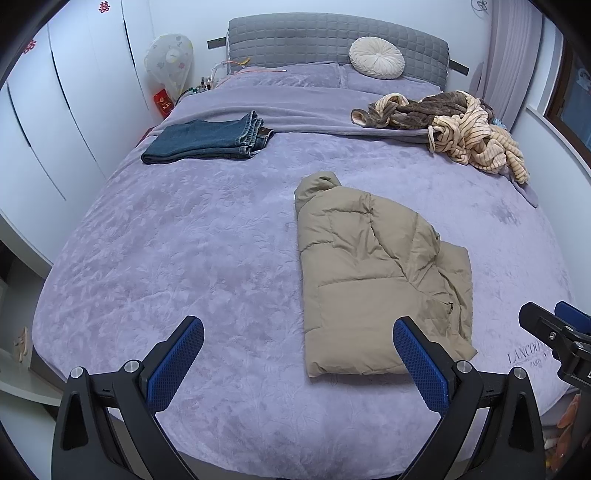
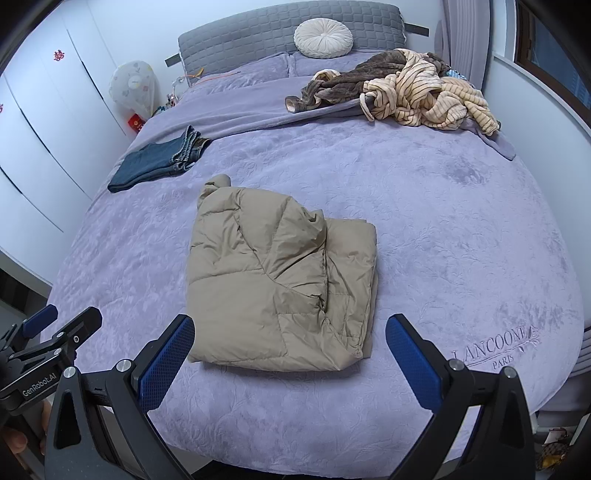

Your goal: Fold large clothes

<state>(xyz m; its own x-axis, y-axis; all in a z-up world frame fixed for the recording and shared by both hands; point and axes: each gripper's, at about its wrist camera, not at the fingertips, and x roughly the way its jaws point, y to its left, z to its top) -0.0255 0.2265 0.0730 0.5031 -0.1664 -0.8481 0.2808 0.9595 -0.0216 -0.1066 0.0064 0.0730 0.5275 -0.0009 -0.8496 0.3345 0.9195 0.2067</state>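
**Puffer jacket folded; both grippers released and clear of the bed**

Far left, toward the head of the bed, a folded pair of dark blue denim jeans lies flat on the lavender embossed plush bedspread. It appears finished and needs no action.

The left gripper hovers over the foot of the bed with its blue-padded fingers spread wide and nothing between them. Its right-hand pad overlaps the near edge of the jacket in this view; whether it touches the fabric cannot be determined.

At the centre lies the task item, a beige quilted puffer jacket with a hood. It is folded lengthwise into a compact rectangle, sleeves tucked in, hood pointing at the grey quilted headboard. One layer stands slightly proud along the right edge.

The right gripper is likewise released, fingers wide apart, held just short of the jacket's near hem and grasping nothing.

Far right, near the cream round pleated cushion, a heap of brown and cream striped fleece garments remains unfolded.

Judged step: the jacket fold is complete or lacks one final crosswise fold. The next move calls either for gripping both near hem corners and carrying them toward the hood, or for a long reach to the fleece heap. Puffy fill may spring open.
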